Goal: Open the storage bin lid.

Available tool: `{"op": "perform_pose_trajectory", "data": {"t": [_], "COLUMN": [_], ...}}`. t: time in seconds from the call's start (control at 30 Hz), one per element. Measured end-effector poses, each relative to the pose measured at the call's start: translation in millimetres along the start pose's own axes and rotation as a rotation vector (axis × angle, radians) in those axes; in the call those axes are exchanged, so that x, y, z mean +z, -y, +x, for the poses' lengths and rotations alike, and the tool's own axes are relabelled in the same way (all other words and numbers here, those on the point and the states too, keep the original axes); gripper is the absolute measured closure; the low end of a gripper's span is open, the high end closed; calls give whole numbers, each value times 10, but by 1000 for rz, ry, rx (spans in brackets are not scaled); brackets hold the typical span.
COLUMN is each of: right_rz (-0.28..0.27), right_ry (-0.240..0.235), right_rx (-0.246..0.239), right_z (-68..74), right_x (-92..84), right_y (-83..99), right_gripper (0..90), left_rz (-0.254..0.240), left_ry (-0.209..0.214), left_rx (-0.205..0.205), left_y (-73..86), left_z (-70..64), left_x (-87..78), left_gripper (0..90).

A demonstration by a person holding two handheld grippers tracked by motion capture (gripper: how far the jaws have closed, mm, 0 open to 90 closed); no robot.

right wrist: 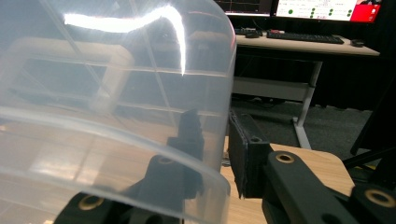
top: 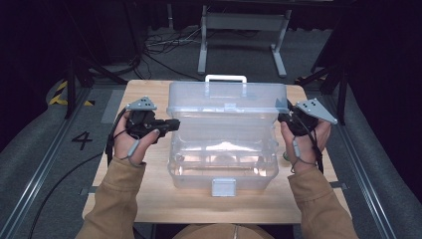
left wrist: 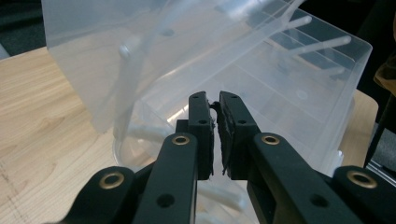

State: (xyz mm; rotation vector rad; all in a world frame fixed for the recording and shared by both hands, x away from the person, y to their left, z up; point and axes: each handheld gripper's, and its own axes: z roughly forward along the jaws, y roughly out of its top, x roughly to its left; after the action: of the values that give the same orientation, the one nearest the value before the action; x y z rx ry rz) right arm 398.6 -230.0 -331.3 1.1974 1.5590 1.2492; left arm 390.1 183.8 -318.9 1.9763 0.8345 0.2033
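A clear plastic storage box (top: pixel 221 167) sits mid-table with its lid (top: pixel 224 107) swung up and standing at the back, white handle (top: pixel 225 78) on top. A white latch (top: pixel 223 186) hangs at its front. My left gripper (top: pixel 171 124) points at the box's left side. Its jaws (left wrist: pixel 215 100) stand a narrow slit apart with nothing between them, just short of the box wall (left wrist: pixel 299 93). My right gripper (top: pixel 284 117) is at the lid's right end. One jaw lies inside the clear lid wall (right wrist: pixel 140 93) and the other outside, so the right gripper (right wrist: pixel 212 116) straddles it without a firm pinch.
The wooden table (top: pixel 149 199) is small, and the box takes up most of its middle. Grey floor with a "4" mark (top: pixel 81 140) and cables lie to the left. A metal frame (top: pixel 244 22) stands beyond the table, and a desk with monitors (right wrist: pixel 308 39) is farther off.
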Motion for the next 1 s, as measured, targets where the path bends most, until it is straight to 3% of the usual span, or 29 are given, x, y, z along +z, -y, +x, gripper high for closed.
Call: {"op": "perform_pose_trajectory", "data": {"t": [0.2, 0.5, 0.77, 1.0], "right_rz": [-1, -1, -19, -6], "right_ry": [-3, 8, 47, 52], "right_rx": [14, 55, 27, 30], "right_z": [-15, -27, -3, -27], "right_x": [40, 109, 156, 216], "right_y": [-47, -109, -162, -183], "right_gripper": [757, 772, 796, 824], "left_rz": [27, 42, 82, 125], "left_ry": [4, 61, 99, 133], "left_rx": [7, 16, 40, 60], "left_y": [66, 174, 288, 371], "left_z": [-59, -183, -305, -364], "left_x": [-65, -184, -258, -229], "left_gripper": [809, 784, 764, 753]}}
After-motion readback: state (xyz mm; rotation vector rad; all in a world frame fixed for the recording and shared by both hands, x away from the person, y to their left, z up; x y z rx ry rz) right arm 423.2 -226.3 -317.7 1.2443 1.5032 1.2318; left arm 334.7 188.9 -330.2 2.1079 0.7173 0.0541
